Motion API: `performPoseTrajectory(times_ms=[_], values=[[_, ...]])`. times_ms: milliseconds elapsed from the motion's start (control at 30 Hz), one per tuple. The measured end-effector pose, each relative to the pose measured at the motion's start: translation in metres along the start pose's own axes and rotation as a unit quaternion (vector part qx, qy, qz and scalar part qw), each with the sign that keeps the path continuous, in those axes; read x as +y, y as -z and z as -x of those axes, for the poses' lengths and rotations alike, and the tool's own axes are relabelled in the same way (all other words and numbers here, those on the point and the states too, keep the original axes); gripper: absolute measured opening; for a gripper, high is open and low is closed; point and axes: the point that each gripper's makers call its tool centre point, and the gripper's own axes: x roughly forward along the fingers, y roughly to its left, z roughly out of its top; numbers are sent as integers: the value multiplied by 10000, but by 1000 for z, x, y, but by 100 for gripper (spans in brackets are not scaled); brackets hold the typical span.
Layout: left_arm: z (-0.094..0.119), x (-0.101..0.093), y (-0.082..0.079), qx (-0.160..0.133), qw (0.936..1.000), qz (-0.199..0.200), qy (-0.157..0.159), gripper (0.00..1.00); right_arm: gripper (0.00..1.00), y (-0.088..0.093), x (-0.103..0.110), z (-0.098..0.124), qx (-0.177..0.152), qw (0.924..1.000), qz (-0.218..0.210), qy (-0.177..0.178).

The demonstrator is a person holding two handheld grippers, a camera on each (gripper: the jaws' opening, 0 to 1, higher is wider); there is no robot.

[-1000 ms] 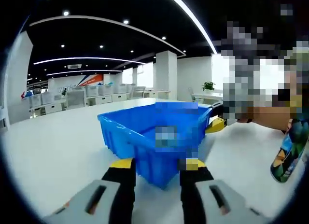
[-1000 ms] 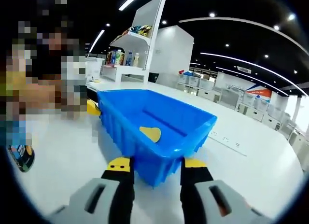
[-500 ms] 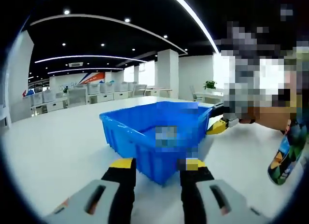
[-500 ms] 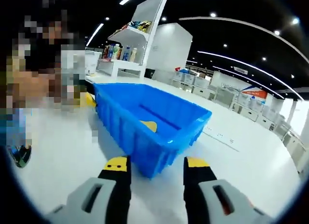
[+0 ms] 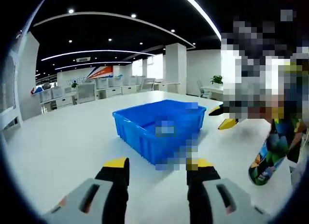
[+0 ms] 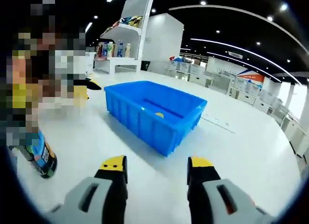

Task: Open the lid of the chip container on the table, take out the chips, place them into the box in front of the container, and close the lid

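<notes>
Right gripper view shows 1 chip (image 6: 159, 115) inside blue box (image 6: 145, 119).

Chip container (image 5: 273, 151) leans at the left gripper view's right edge, its top blurred out. In the right gripper view, the blue box (image 6: 153, 113) wall half hides a yellow chip (image 6: 159, 115).

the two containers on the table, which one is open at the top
The blue plastic box: its top is open, with a yellow chip lying inside. The colourful printed chip can stands apart on the white table, its top hidden.
</notes>
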Motion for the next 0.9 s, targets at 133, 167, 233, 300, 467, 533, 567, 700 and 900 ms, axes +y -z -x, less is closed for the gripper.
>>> performPoseTrajectory(times_ms=[133,167,233,300,467,533,567,700,900], values=[[23,-15,-1,50,10000,22,28,49,49,-7,7,26,-118,9998,-7,187],[27,-18,-1,67,10000,26,43,50,49,-7,8,30,-115,9997,-13,211],[35,-23,0,59,10000,-6,56,52,51,-8,13,39,-135,9997,-4,226],[47,-28,-4,-135,9999,-32,55,52,52,-2,19,46,84,9998,85,184],[73,-42,-3,-67,9999,-62,61,53,52,1,34,69,122,9997,76,177],[81,-45,-2,-81,9999,-74,80,54,52,4,39,78,156,9997,57,193],[87,-48,-2,-86,9999,-13,109,56,51,6,42,82,182,9997,24,175],[106,-63,8,125,9997,61,198,60,52,13,57,103,234,9996,-79,100],[127,-68,17,283,9992,204,200,62,55,25,61,128,247,9995,-191,63]])
